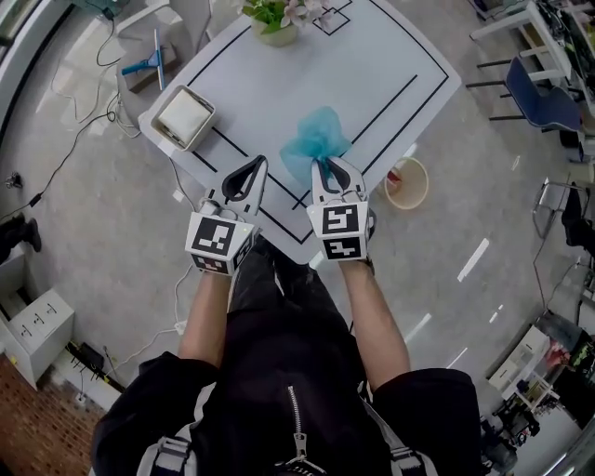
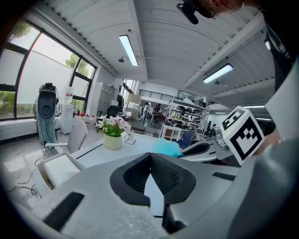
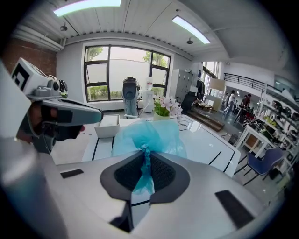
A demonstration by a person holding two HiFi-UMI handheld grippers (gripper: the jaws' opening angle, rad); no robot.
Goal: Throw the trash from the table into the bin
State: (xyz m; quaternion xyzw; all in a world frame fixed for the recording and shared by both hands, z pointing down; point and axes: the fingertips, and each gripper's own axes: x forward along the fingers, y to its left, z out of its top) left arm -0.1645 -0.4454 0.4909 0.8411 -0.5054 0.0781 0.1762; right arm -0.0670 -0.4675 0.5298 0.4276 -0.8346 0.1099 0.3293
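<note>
A crumpled light-blue piece of trash [image 1: 316, 138] hangs above the near corner of the white table [image 1: 279, 93]. My right gripper [image 1: 327, 163] is shut on its lower end. In the right gripper view the blue trash [image 3: 149, 135] billows out beyond the right gripper [image 3: 145, 151], a pinched strand of it running down between the pads. My left gripper [image 1: 259, 164] is just to the left of the right one, over the table's near edge, shut with nothing in it. In the left gripper view the left gripper [image 2: 150, 156] has its pads meeting, and the blue trash [image 2: 164, 147] shows beyond them. A small round bin [image 1: 427, 186] stands on the floor right of the table.
A white square tray [image 1: 184, 117] sits on the table's left corner and a flower pot [image 1: 276, 23] at its far edge. A blue-handled tool [image 1: 149, 63] lies on a stool to the left. Cables trail over the floor at left. A blue chair [image 1: 544, 98] stands at right.
</note>
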